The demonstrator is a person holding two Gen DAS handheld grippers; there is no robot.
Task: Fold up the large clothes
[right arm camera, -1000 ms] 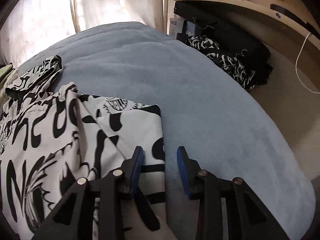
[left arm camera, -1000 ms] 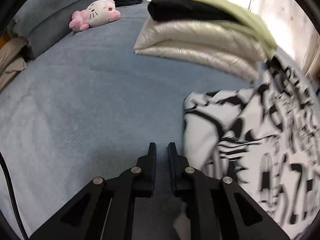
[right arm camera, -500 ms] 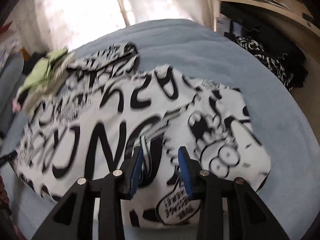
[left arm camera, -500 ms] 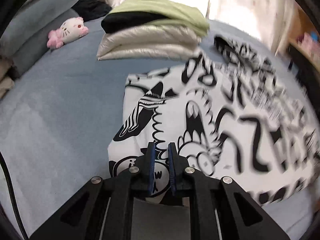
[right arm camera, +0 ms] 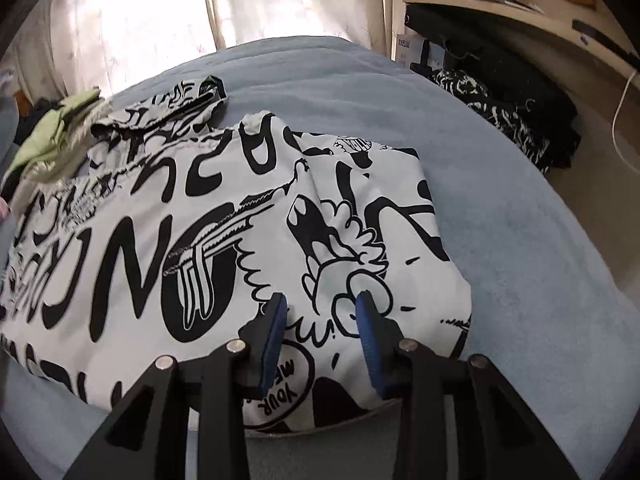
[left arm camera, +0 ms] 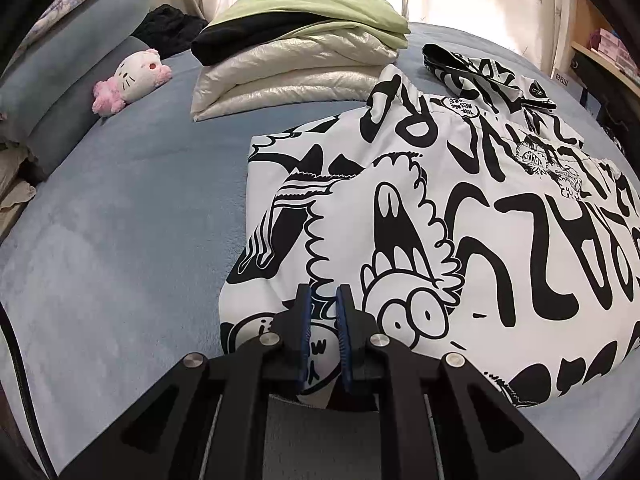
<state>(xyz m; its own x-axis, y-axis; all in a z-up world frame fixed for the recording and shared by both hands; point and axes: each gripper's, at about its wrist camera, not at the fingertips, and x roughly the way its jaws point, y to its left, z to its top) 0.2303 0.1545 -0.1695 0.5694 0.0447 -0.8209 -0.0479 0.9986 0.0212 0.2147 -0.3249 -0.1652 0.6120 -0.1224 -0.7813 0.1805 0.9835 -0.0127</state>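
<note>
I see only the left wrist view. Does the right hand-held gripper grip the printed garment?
Observer: No. The right hand-held gripper is opening; the printed garment lies between its pads, not pinched.
Operator: Does the garment hang off the bed on that side?
Observer: No, its edge lies on the blue bed cover.
Operator: What is beyond the bed there?
Observer: A dark pile of clothes below a wooden shelf.

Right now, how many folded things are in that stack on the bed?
3 that I can see: a green top uppermost, a black piece under it, and a shiny cream jacket at the bottom. Thinner layers may be hidden between them.
</note>
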